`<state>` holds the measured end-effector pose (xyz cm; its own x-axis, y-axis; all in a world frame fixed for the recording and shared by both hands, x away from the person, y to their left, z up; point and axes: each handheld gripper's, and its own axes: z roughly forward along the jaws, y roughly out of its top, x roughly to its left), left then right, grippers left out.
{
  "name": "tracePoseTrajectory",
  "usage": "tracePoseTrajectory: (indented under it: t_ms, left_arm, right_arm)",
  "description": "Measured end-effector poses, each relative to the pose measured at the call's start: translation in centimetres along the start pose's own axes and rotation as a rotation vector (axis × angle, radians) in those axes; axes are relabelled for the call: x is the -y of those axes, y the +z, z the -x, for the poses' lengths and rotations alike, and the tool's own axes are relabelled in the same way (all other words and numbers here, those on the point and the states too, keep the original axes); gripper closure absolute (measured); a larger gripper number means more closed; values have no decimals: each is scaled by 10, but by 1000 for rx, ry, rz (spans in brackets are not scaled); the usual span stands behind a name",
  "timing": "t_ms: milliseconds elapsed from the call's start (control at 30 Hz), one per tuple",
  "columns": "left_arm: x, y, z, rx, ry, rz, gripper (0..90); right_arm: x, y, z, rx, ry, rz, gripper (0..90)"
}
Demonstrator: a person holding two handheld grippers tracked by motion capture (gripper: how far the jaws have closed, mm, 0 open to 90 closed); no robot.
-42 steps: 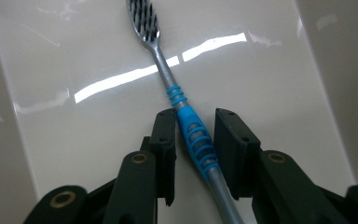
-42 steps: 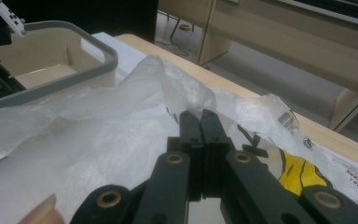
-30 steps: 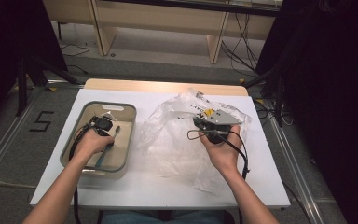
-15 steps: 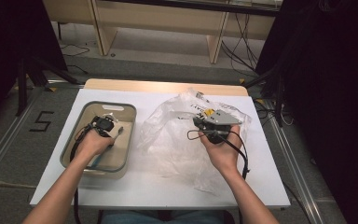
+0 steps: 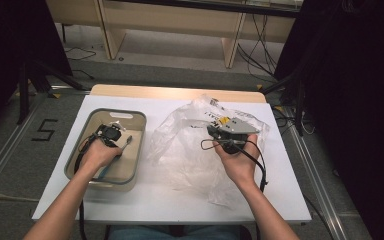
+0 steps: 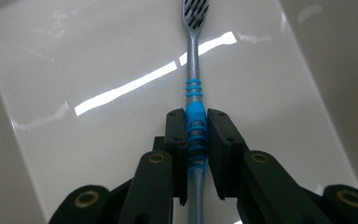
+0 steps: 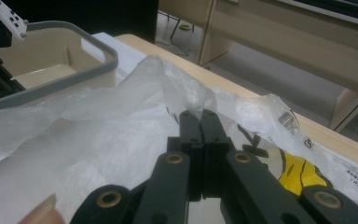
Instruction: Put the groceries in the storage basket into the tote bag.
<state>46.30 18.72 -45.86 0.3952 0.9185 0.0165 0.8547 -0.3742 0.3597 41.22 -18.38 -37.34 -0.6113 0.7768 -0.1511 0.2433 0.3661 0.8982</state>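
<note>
A toothbrush (image 6: 195, 84) with a grey handle, blue grip rings and a dark-and-white bristle head lies over the pale floor of a beige bin (image 5: 137, 118). My left gripper (image 6: 196, 122) is shut on its blue grip, and in the high view the left gripper (image 5: 111, 133) sits inside the bin with the toothbrush (image 5: 126, 142) sticking out to the right. A clear plastic bag (image 5: 185, 150) with yellow and black print is spread on the white table (image 5: 145, 200). My right gripper (image 7: 199, 116) is shut on a raised fold of that plastic bag (image 7: 135, 116); from above the right gripper (image 5: 219, 131) sits at the bag's upper right.
The beige bin (image 7: 81, 39) has a grey rim and stands left of the bag. Beyond the table's wooden far edge (image 5: 175, 92) are a floor with cables and wooden shelving legs. Black cables trail from both grippers.
</note>
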Motion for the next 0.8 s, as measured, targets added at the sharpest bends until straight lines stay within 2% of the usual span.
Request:
tracePoseTrajectory:
  t_ms: [433, 800]
  left_arm:
    - [2, -3, -3, 3, -7, 49, 785]
    - [3, -12, -4, 9, -14, 124, 785]
  right_arm:
    - [0, 0, 0, 1, 2, -1, 900]
    - [0, -1, 0, 2, 3, 0, 900]
